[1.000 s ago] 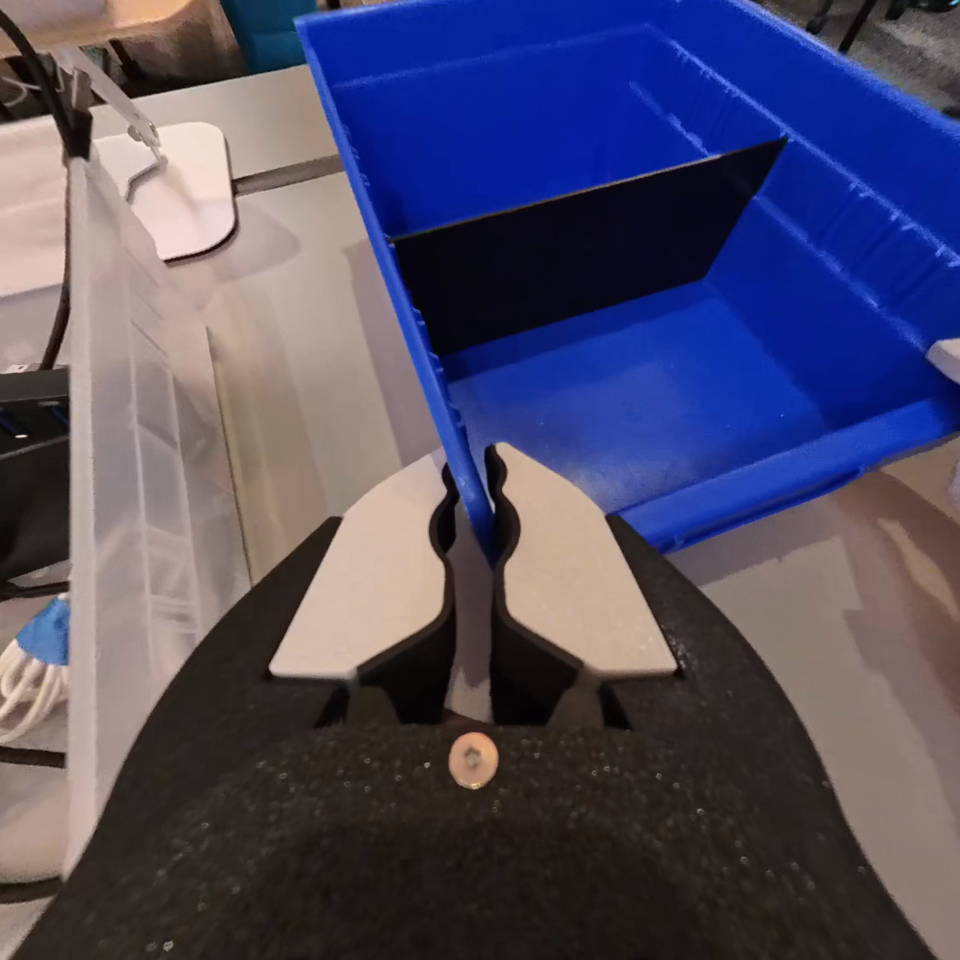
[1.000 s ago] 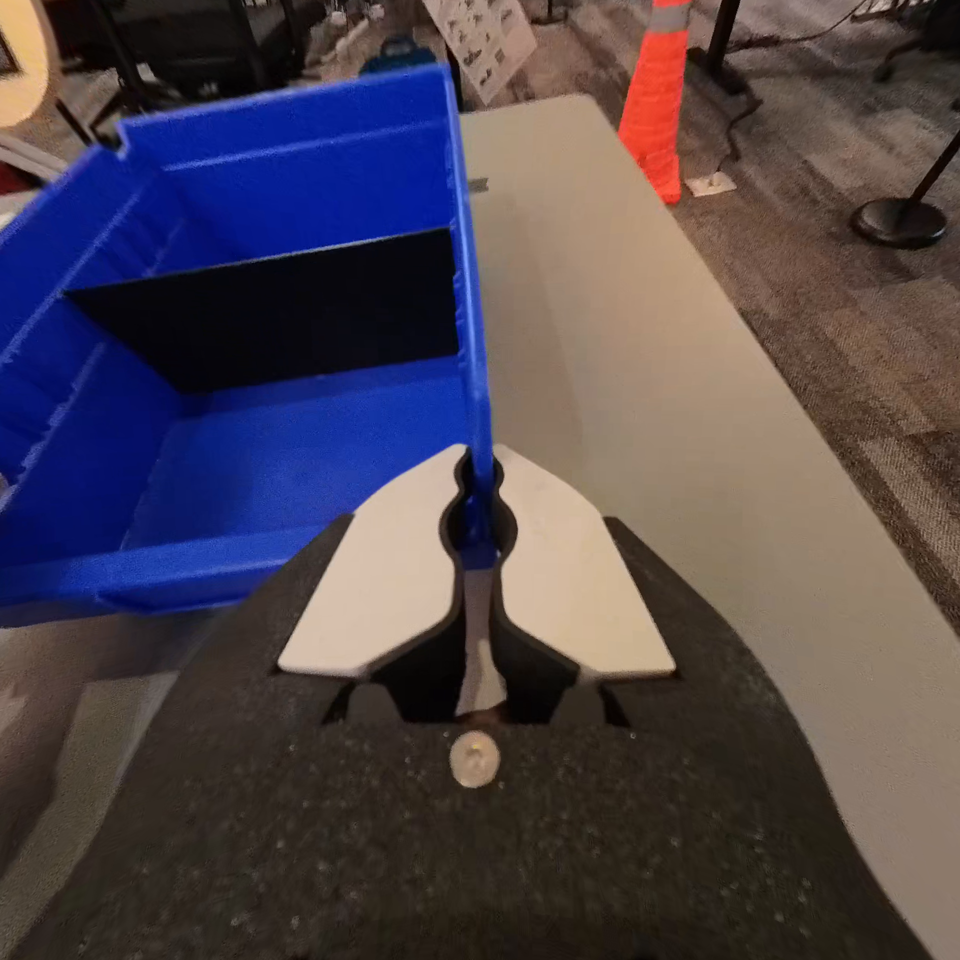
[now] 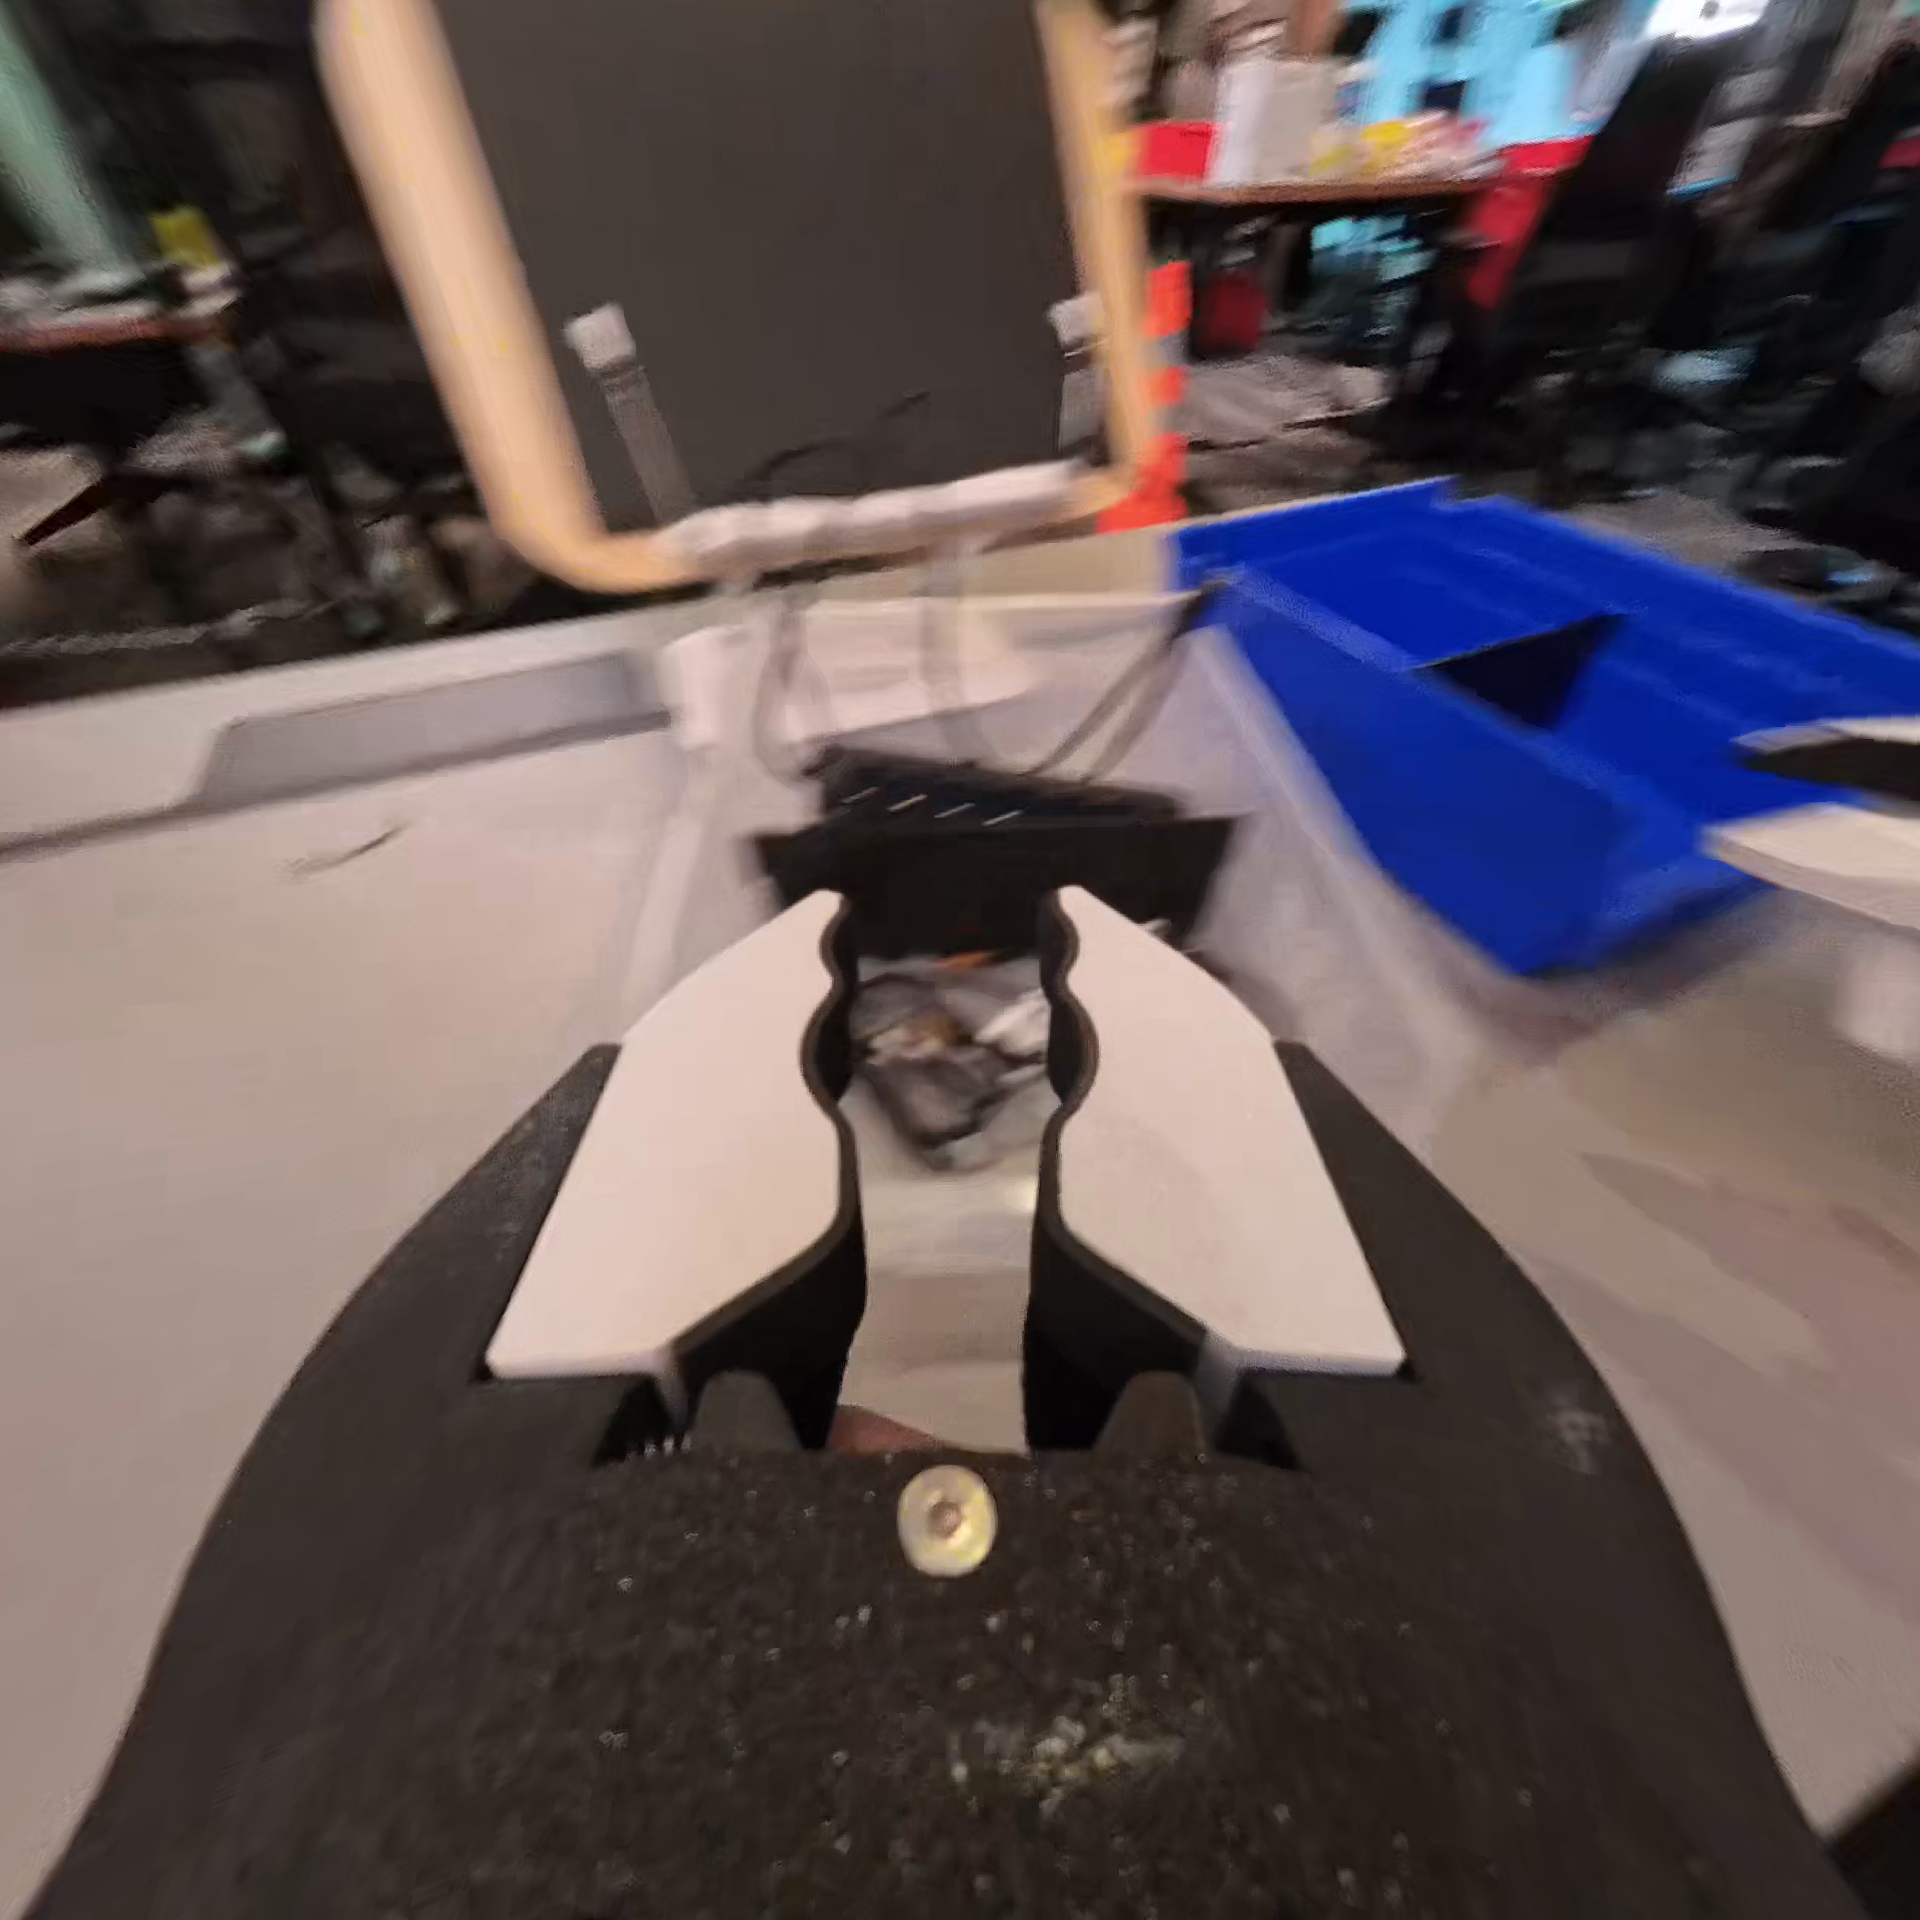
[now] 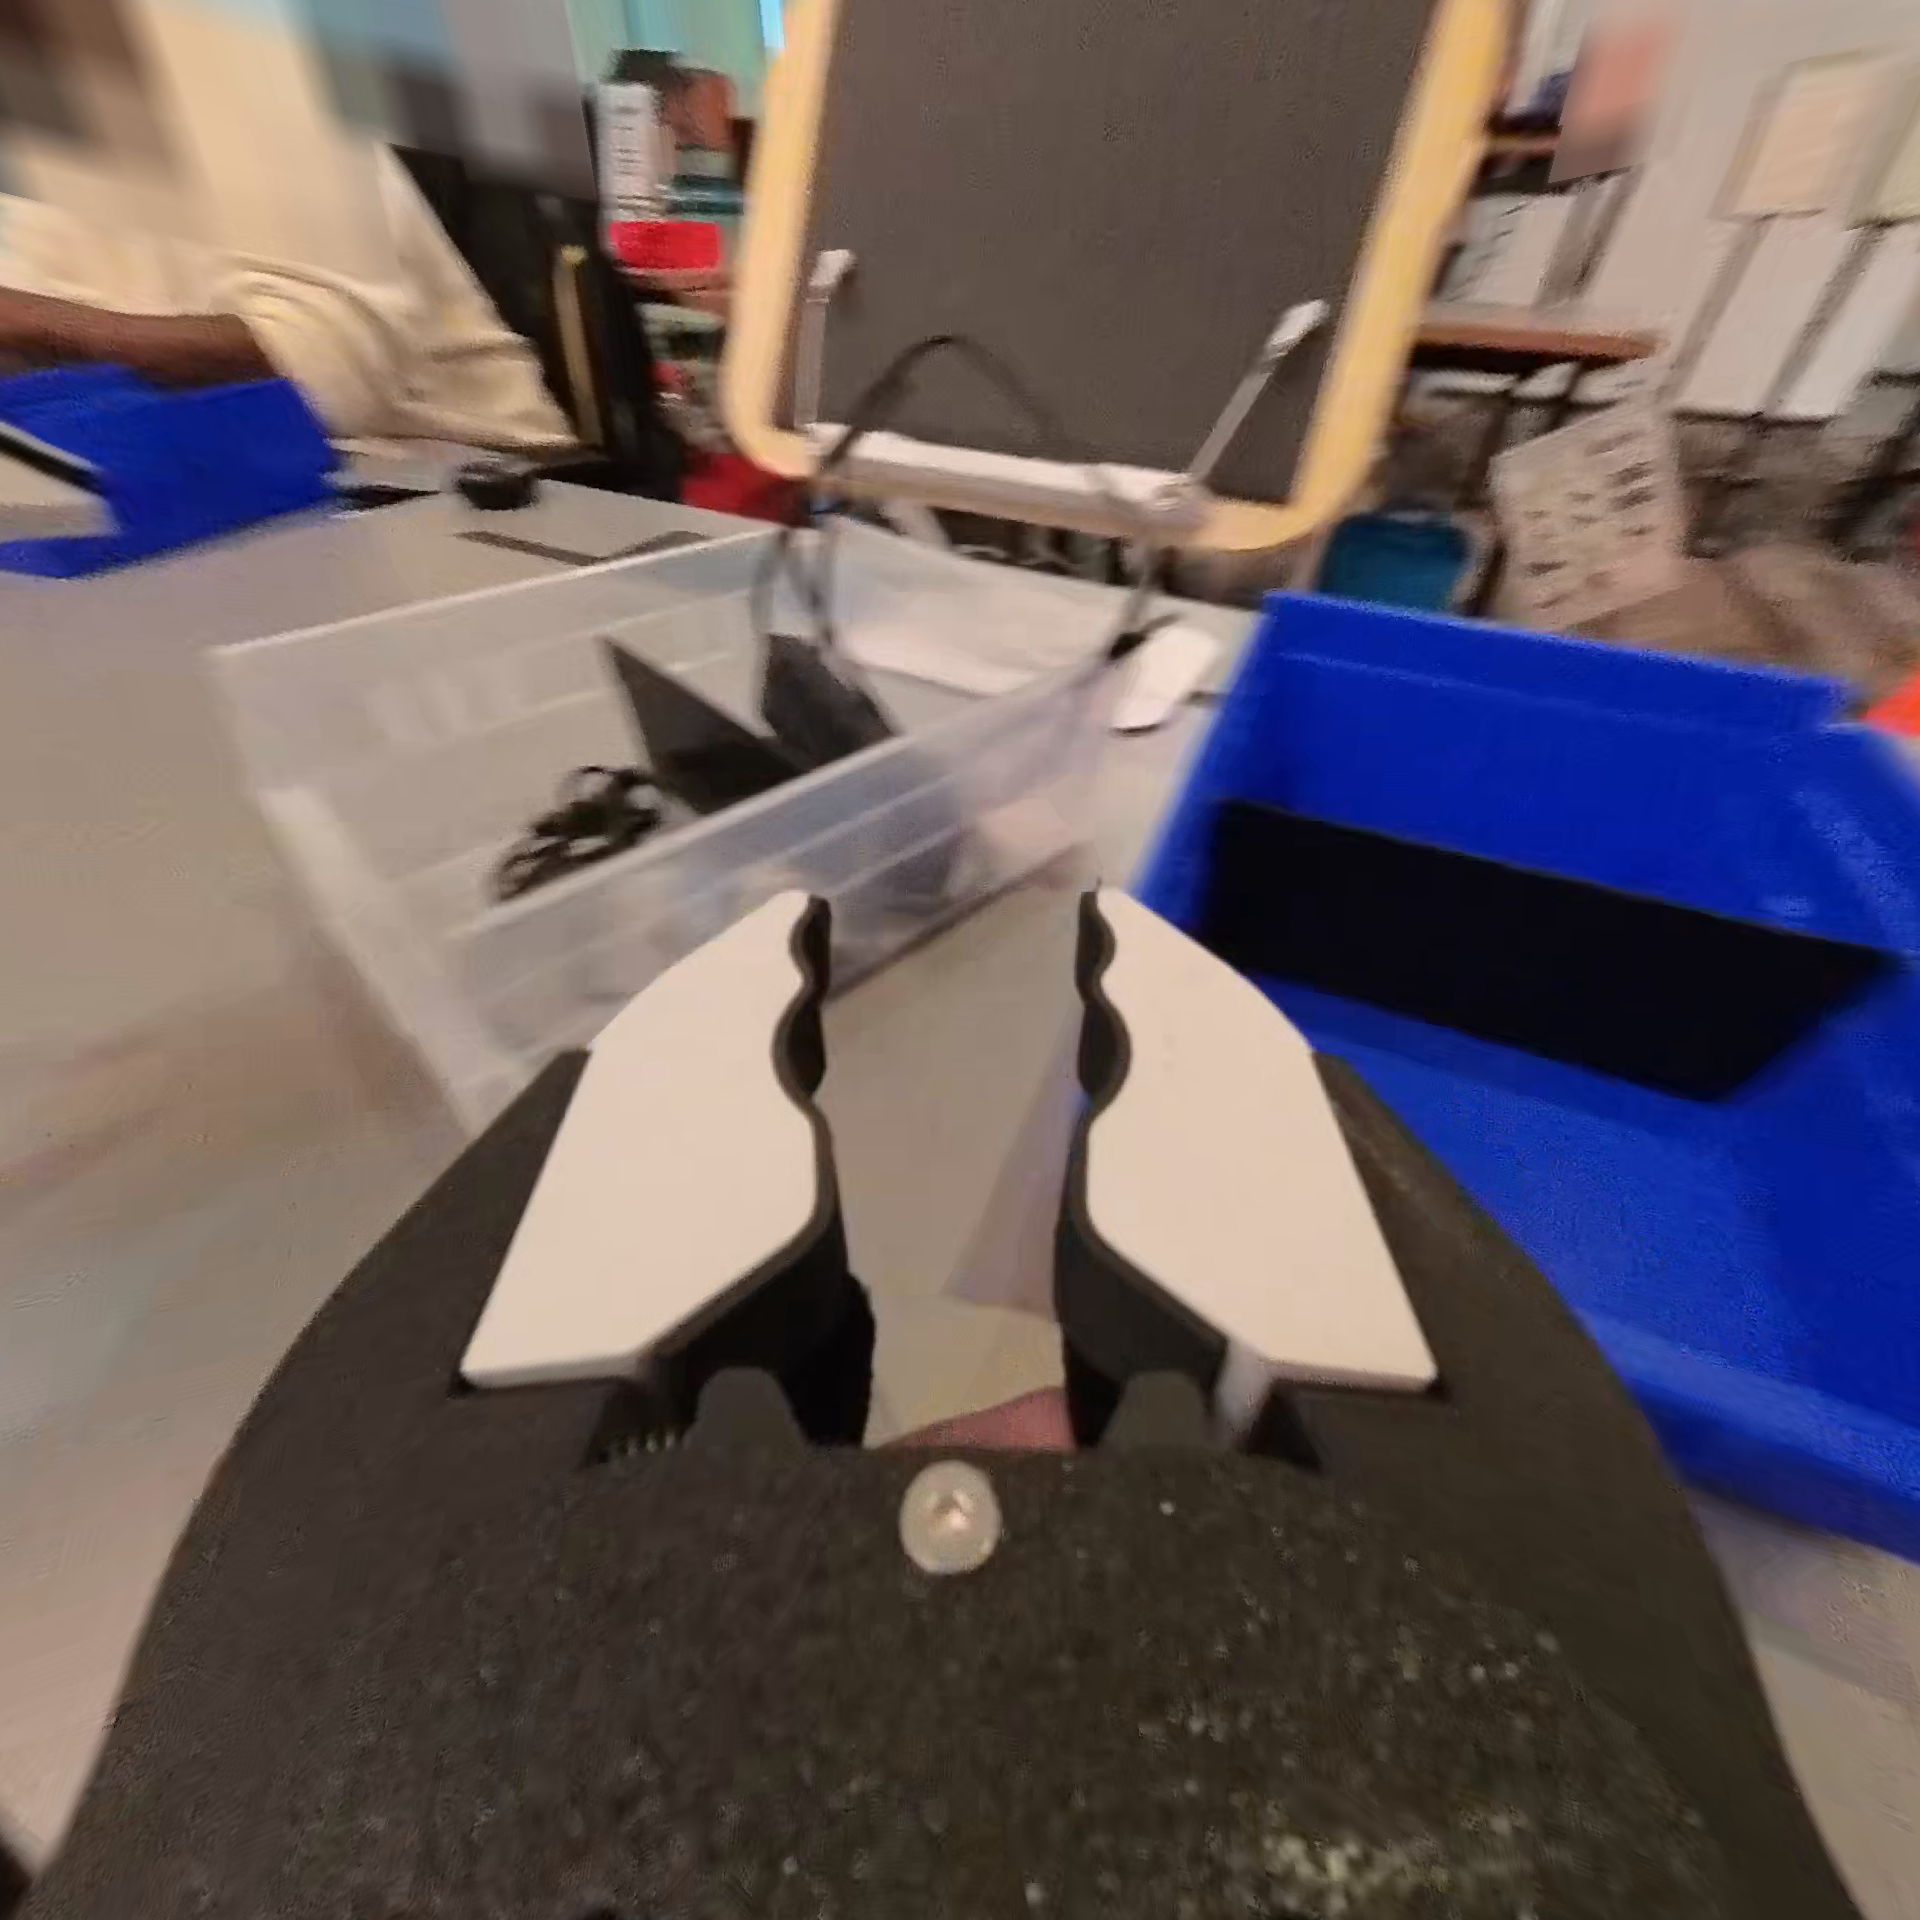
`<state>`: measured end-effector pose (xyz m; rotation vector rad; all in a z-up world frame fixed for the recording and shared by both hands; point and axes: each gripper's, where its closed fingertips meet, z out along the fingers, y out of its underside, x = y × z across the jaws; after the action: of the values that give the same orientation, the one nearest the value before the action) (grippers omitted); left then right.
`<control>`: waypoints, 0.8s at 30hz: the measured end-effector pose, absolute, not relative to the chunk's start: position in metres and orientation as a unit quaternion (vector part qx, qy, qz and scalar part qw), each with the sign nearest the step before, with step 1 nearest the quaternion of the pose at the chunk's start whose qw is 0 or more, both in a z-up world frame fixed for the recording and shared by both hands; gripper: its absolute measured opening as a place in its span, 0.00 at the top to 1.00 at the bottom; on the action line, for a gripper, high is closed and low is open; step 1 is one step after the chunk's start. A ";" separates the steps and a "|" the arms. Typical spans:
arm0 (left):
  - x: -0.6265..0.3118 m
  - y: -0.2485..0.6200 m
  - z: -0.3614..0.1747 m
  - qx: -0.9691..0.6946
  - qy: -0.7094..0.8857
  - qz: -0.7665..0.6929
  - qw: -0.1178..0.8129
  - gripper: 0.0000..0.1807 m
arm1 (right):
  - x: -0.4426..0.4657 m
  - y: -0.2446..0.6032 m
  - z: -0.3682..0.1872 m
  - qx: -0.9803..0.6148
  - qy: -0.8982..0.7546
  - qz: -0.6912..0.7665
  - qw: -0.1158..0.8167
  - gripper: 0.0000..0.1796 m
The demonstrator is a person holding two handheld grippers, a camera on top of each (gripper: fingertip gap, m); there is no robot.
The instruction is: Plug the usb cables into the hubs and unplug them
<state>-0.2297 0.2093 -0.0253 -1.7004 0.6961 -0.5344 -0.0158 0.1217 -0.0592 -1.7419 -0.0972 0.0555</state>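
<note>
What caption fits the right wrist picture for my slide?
Open right claw hovers between a clear bin and a blue bin.

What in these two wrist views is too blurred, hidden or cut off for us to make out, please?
- Left wrist view: motion blur smears the black hub; its ports cannot be told apart.
- Left wrist view: the cable bundle is partly hidden by the left gripper; no plugs are discernible.
- Right wrist view: the clear bin is blurred; the dark cable inside is only a smudge.
- Right wrist view: the blue bin runs off the right edge.
</note>
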 end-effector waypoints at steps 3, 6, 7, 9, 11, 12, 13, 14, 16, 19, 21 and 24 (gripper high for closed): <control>-0.307 0.266 -0.062 -0.770 0.258 -0.167 0.560 0.71 | -0.110 0.123 -0.088 -0.788 -0.066 0.160 0.591 0.70; -0.311 0.280 -0.107 -0.793 0.290 -0.236 0.482 0.64 | -0.139 0.127 -0.124 -0.833 -0.043 0.064 0.548 0.63; -0.301 0.278 -0.114 -0.790 0.293 -0.275 0.463 0.65 | -0.137 0.132 -0.130 -0.835 -0.036 0.003 0.549 0.63; -0.282 0.278 -0.118 -0.779 0.301 -0.312 0.453 0.70 | -0.128 0.145 -0.134 -0.831 -0.005 -0.081 0.551 0.68; -0.266 0.281 -0.121 -0.782 0.299 -0.314 0.448 0.80 | -0.119 0.159 -0.135 -0.834 0.054 -0.104 0.539 0.73; -0.261 0.282 -0.127 -0.792 0.299 -0.301 0.439 0.90 | -0.117 0.166 -0.136 -0.836 0.070 -0.102 0.534 0.76; -0.261 0.285 -0.133 -0.803 0.294 -0.273 0.440 0.96 | -0.119 0.173 -0.137 -0.840 0.076 -0.090 0.530 0.75; -0.261 0.285 -0.134 -0.802 0.303 -0.247 0.452 0.98 | -0.122 0.177 -0.139 -0.844 0.090 -0.071 0.524 0.80; -0.265 0.286 -0.133 -0.804 0.316 -0.183 0.470 0.99 | -0.119 0.179 -0.138 -0.844 0.137 -0.066 0.515 0.85; -0.279 0.277 -0.118 -0.796 0.298 -0.180 0.496 0.99 | -0.119 0.173 -0.125 -0.831 0.160 -0.088 0.526 0.96; -0.305 0.265 -0.115 -0.799 0.277 -0.160 0.510 0.99 | -0.134 0.173 -0.119 -0.824 0.171 -0.080 0.534 0.98; -0.359 0.270 -0.105 -0.807 0.234 -0.153 0.520 0.99 | -0.181 0.187 -0.105 -0.820 0.133 -0.061 0.554 0.97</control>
<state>-0.3593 0.2704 -0.1050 -1.9357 0.5613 -0.3665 -0.1806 0.1871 -0.1054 -1.9378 0.3139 -0.1432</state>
